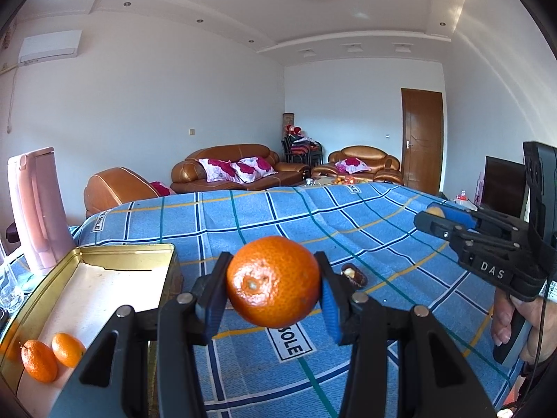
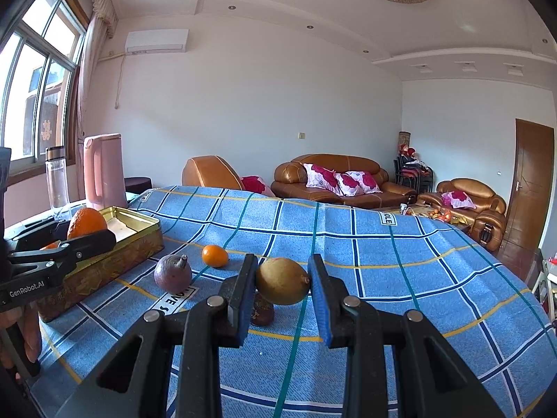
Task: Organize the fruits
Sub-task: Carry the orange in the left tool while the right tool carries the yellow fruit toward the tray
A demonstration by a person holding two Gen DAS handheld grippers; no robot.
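An orange mandarin [image 1: 273, 289] hangs over the blue checked cloth, my left gripper [image 1: 272, 271] shut on it beside the gold tin [image 1: 122, 248]. Two small mandarins [image 1: 39, 360] [image 1: 68, 350] lie in the tin's near corner. My right gripper [image 2: 282, 278] is shut on a yellow-green oval fruit [image 2: 283, 287] above the cloth. From the right wrist view, the left gripper [image 2: 87, 235] holds its mandarin [image 2: 87, 221] over the tin's [image 2: 139, 216] near end. On the cloth lie a purple fruit [image 2: 173, 273], a small mandarin [image 2: 214, 255] and a dark red fruit [image 2: 263, 310], partly hidden.
A pink kettle [image 2: 102, 170] and a clear bottle [image 2: 56, 181] stand behind the tin at the table's left end. A dark date-like piece [image 1: 353, 275] lies on the cloth [image 1: 348, 216]. Sofas and a door are far behind. A hand [image 1: 522, 324] holds the right gripper's handle.
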